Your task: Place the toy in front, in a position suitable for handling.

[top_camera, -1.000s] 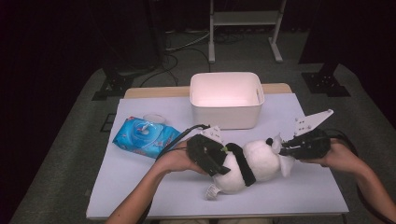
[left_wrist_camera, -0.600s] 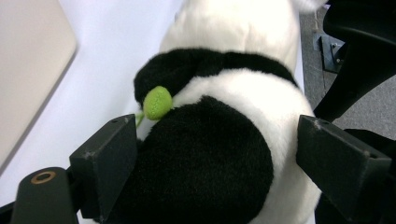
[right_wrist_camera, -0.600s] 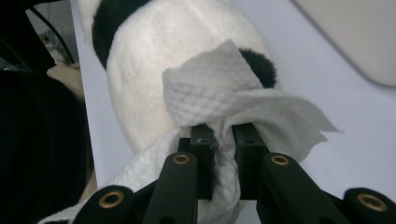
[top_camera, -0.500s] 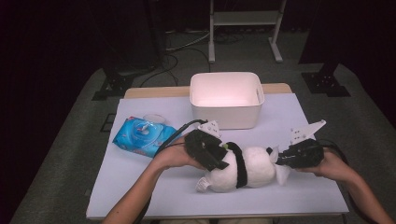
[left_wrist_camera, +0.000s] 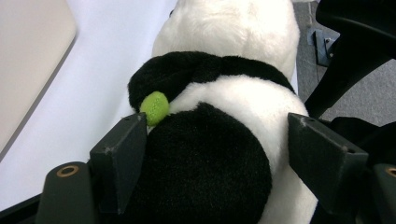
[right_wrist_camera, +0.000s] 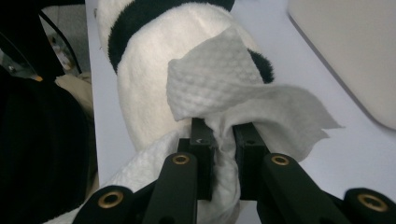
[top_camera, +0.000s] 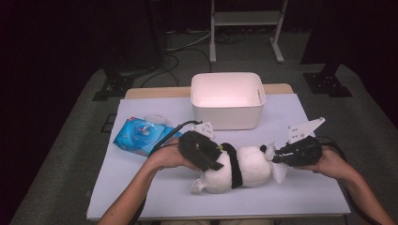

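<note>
Plush panda lies on its side on the white table, near the front edge, well in front of the white bin. Left gripper sits at the panda's left end in the high view; in the left gripper view its jaws straddle the black patch of the body, left pad against the fur beside the small green tag, right pad at the white flank. Jaws have just been closing w/ the panda between them; whether the pads really press in, can't tell. Right gripper is at the panda's other end, jaws clenched on a white wet wipe, pinched btwn the two pads; the wipe drapes onto the panda's white fur next to a black ear. Blue wipe pack lies at the table's left, apart from the panda, just behind the left hand
</note>
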`<action>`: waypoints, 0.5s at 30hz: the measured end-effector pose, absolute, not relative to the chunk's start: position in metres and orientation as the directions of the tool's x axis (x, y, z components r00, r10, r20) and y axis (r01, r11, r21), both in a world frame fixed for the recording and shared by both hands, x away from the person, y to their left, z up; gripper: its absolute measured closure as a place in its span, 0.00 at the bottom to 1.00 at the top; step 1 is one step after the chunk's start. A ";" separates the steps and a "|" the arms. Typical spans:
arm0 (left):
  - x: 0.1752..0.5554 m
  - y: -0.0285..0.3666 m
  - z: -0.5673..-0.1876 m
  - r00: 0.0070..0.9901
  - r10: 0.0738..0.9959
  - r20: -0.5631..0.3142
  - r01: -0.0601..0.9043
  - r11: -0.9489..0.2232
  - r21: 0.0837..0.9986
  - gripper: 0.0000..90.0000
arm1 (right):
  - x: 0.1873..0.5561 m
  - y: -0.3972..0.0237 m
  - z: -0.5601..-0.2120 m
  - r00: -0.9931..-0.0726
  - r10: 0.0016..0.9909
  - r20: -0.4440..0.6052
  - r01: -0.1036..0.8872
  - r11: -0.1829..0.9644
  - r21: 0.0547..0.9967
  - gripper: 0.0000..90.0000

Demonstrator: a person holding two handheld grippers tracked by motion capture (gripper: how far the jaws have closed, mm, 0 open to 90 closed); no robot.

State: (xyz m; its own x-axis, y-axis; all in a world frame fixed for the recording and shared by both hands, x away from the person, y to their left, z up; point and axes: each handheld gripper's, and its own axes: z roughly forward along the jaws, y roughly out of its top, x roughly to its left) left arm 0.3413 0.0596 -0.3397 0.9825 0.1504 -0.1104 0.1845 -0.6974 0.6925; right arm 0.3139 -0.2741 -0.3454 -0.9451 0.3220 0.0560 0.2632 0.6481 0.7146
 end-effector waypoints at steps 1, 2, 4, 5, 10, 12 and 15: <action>0.341 0.060 -0.340 0.982 0.150 -0.110 0.185 -0.697 0.693 0.25 | 0.314 -0.273 -0.343 -0.947 0.319 0.046 0.255 0.656 0.711 0.89; 0.342 0.061 -0.340 0.982 0.152 -0.113 0.188 -0.695 0.694 0.25 | 0.315 -0.272 -0.341 -0.949 0.313 0.039 0.247 0.660 0.709 0.89; 0.342 0.062 -0.341 0.981 0.155 -0.117 0.192 -0.688 0.700 0.25 | 0.316 -0.270 -0.337 -0.951 0.307 0.033 0.238 0.660 0.713 0.89; 0.342 0.062 -0.341 0.981 0.155 -0.117 0.192 -0.688 0.700 0.25 | 0.316 -0.269 -0.336 -0.952 0.305 0.029 0.233 0.661 0.713 0.89; 0.340 0.059 -0.342 0.983 0.143 -0.111 0.179 -0.683 0.708 0.25 | 0.316 -0.262 -0.327 -0.957 0.289 0.011 0.209 0.668 0.714 0.89; 0.339 0.055 -0.342 0.984 0.140 -0.108 0.175 -0.682 0.710 0.25 | 0.317 -0.259 -0.327 -0.958 0.287 0.001 0.204 0.679 0.705 0.89; 0.338 0.051 -0.342 0.986 0.127 -0.104 0.163 -0.680 0.715 0.25 | 0.318 -0.254 -0.323 -0.962 0.274 -0.004 0.191 0.682 0.706 0.89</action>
State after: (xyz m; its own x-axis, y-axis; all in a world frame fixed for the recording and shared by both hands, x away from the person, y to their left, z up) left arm 0.3377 0.0505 -0.3421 0.9864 0.1274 -0.1037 0.1630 -0.6803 0.7145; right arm 0.3182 -0.2535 -0.3232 -0.9616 0.2743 -0.0040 0.1915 0.6818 0.7060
